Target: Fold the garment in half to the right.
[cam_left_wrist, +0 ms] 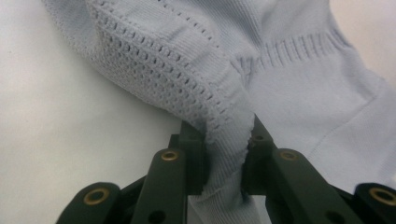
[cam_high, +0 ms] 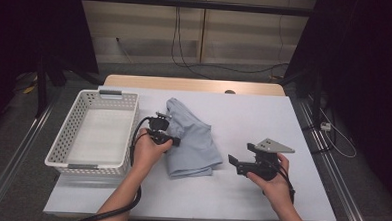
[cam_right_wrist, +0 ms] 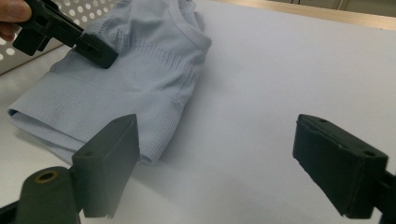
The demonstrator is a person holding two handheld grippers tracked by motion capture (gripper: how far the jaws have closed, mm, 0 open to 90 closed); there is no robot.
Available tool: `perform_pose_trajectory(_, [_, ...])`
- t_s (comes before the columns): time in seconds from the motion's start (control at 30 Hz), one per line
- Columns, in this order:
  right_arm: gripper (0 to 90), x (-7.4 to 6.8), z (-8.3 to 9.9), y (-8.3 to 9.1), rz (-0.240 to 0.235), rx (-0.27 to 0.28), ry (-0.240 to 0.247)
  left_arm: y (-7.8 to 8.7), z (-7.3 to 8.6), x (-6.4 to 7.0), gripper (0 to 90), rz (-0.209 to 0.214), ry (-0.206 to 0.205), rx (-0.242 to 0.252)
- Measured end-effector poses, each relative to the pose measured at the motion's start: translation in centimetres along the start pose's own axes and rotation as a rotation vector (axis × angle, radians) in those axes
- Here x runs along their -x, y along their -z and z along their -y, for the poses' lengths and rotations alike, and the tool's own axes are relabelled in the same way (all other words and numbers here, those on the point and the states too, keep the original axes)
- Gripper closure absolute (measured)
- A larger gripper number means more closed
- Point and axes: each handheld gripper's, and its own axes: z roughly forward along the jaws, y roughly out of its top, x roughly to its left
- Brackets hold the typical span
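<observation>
Overhead, white-covered table (cam_high: 263, 123) amid dark curtains; left gripper (cam_high: 168, 139) jaws pinching grey garment (cam_high: 192, 140), right gripper (cam_high: 236, 163) jaws spread.

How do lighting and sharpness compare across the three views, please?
High view: the white table is evenly lit while the surroundings fall into deep shadow. Left gripper view: the knit of the pale blue garment is sharp, its far end softer. Right gripper view: the right gripper is slightly soft up close and throws a faint shadow.
</observation>
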Motion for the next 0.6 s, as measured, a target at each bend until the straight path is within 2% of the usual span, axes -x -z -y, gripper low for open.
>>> perform_pose_trajectory(0.13, [14.3, 0.0, 0.0, 0.1, -0.003, -0.005, -0.002, 0.8, -0.7, -0.2, 75.2, 0.009, 0.002, -0.019])
perform_pose_trajectory(0.2, [14.2, 0.0, 0.1, 0.2, -0.004, -0.006, 0.001, 1.3, -1.0, -0.4, 75.3, 0.025, 0.019, -0.03])
perform_pose_trajectory(0.27, [14.0, -0.1, 0.1, 0.2, -0.008, -0.012, 0.008, 1.8, -1.3, -0.8, 75.4, 0.065, 0.049, -0.04])
perform_pose_trajectory(0.37, [13.2, -0.4, 0.2, 0.2, -0.017, -0.018, 0.03, 2.5, -1.8, -0.9, 75.4, 0.053, 0.026, -0.058])
perform_pose_trajectory(0.43, [12.8, -0.5, 0.2, 0.3, -0.022, -0.021, 0.034, 2.8, -2.1, -0.9, 75.4, 0.063, 0.037, -0.06])
perform_pose_trajectory(0.6, [12.4, -0.5, 0.4, 0.5, -0.037, -0.018, 0.028, 4.1, -3.1, -1.0, 75.6, 0.056, 0.023, -0.078])
